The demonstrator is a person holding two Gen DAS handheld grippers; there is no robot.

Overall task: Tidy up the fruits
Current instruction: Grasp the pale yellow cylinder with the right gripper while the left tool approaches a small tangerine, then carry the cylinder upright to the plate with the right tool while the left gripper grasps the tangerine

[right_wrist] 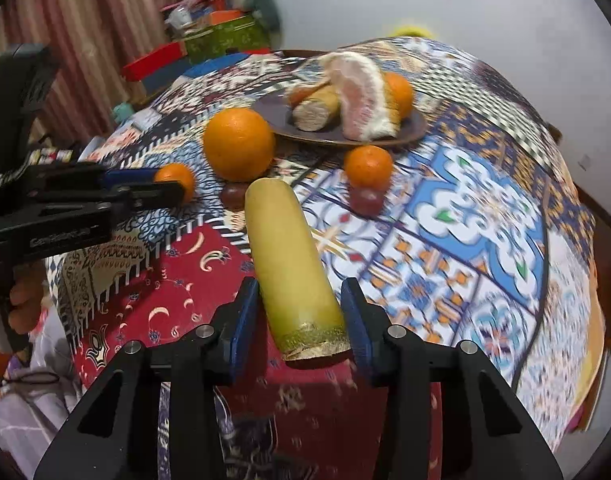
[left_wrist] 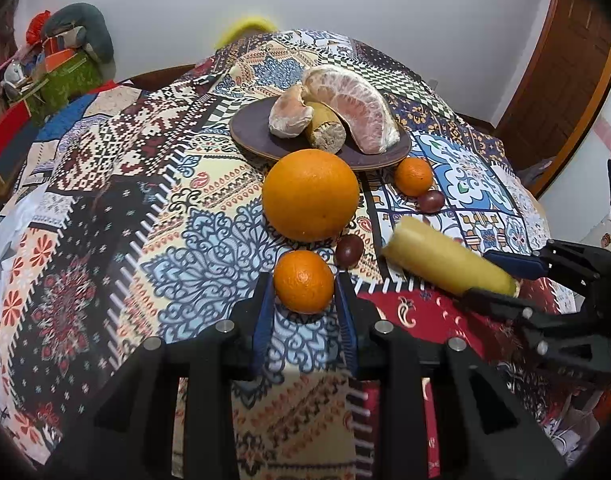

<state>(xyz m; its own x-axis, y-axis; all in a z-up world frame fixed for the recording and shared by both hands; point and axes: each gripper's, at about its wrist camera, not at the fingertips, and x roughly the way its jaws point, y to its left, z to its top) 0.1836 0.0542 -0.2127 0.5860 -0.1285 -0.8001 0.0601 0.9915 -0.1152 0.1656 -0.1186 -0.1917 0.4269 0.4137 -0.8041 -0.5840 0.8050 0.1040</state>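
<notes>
A dark plate (left_wrist: 261, 142) (right_wrist: 409, 128) at the table's far middle holds pomelo pieces (left_wrist: 353, 106) (right_wrist: 361, 96) and a cut cane piece (left_wrist: 325, 128) (right_wrist: 317, 110). In front of it lie a large orange (left_wrist: 311, 194) (right_wrist: 239, 144), a small orange (left_wrist: 413, 176) (right_wrist: 368, 167) and two grapes (left_wrist: 349, 249) (left_wrist: 431, 201). My left gripper (left_wrist: 304, 286) (right_wrist: 161, 186) has its fingers on both sides of another small orange (left_wrist: 304, 282) (right_wrist: 177, 178), touching it. My right gripper (right_wrist: 301, 304) (left_wrist: 485, 276) brackets a yellow cane piece (right_wrist: 293, 264) (left_wrist: 445, 262), gap on its left side.
A patchwork cloth (left_wrist: 125, 200) (right_wrist: 485, 220) covers the round table. A shelf with boxes and a stuffed toy (left_wrist: 65, 64) (right_wrist: 225, 32) stands at the back left. A wooden door (left_wrist: 565, 80) is at the right. A white wall is behind.
</notes>
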